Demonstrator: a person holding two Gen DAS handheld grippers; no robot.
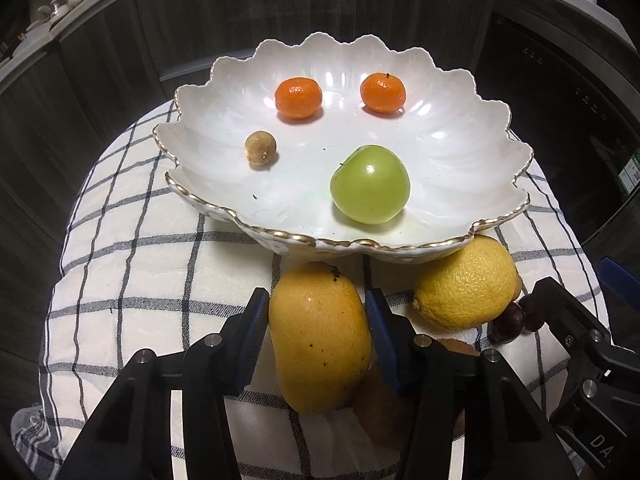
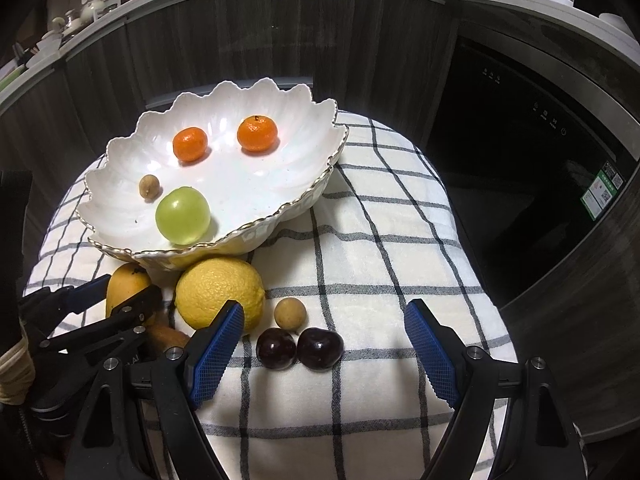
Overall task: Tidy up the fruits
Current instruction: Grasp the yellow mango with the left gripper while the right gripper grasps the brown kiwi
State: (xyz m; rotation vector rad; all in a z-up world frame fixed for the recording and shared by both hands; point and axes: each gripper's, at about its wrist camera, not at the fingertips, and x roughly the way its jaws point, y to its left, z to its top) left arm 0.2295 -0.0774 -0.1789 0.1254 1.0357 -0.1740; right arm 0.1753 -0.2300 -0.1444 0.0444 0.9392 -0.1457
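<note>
A: Which step is being shown?

B: The left tongs (image 1: 316, 312) are gripping the mango (image 1: 320, 336), which is lying on the checked cloth (image 1: 132, 272) just near of the white scalloped bowl (image 1: 460, 148); both blue pads are pressing on its sides, so the tongs are clamped on the mango.

A: And the right tongs (image 2: 324, 336)?

B: They are standing wide apart and holding nothing, with two dark cherries (image 2: 300, 348) and a small tan fruit (image 2: 291, 313) lying between the tips; the lemon (image 2: 220, 292) is sitting just left of them, touching the bowl's near wall.

A: What is the next move calling for?

B: Judging by the two tangerines (image 1: 298, 97), green fruit (image 1: 370, 184) and small brown fruit (image 1: 260, 148) already lying in the bowl, the mango is needing a lift clear of the gold rim, then a placing in a bare part on the right
</note>
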